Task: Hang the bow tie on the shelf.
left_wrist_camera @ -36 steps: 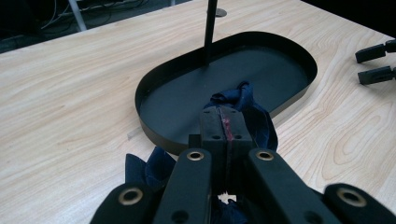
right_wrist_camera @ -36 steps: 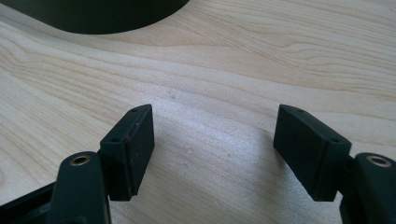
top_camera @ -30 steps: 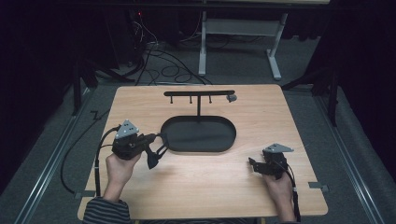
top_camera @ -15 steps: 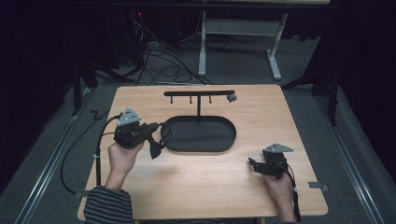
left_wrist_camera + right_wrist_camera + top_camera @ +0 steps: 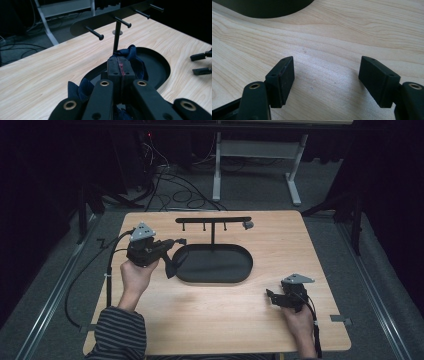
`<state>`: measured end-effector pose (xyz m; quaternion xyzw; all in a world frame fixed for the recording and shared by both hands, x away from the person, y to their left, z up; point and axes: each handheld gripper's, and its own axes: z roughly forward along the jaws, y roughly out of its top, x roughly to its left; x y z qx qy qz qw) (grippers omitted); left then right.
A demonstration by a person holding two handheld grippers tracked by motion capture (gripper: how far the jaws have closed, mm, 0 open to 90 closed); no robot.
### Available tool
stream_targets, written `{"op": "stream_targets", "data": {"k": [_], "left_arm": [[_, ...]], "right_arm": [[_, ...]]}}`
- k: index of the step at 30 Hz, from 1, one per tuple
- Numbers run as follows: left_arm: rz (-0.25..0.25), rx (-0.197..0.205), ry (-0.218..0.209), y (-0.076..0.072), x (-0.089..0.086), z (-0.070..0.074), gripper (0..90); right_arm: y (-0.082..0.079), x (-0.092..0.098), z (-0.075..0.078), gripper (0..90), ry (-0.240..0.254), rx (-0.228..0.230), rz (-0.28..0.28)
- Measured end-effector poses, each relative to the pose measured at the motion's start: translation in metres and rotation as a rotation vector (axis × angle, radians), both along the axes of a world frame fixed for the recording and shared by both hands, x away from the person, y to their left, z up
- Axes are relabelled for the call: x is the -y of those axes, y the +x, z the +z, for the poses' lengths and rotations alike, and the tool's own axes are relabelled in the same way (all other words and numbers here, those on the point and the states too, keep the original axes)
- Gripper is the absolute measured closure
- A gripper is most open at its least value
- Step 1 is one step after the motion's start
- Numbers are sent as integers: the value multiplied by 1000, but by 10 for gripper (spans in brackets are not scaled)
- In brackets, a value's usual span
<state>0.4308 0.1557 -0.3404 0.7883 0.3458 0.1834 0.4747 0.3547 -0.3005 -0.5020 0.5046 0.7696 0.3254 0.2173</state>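
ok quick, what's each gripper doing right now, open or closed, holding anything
Left gripper: closed on a dark blue cloth, held beside the black tray.
Right gripper: open, empty, low over the table.

Bright wooden table amid dark surroundings, soft shadows, slight blur in close views

Left tool clamped raised; right tool gapes low.
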Motion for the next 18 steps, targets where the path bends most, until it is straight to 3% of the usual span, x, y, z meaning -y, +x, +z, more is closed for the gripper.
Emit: {"op": "stream_targets", "data": {"k": [9,18], "left_arm": [[20,14,13,16,11,12,897],[41,13,25,32,23,14,897]], "right_arm": [[0,0,0,300,0,1,3],[0,0,0,299,1,0,6]]}}
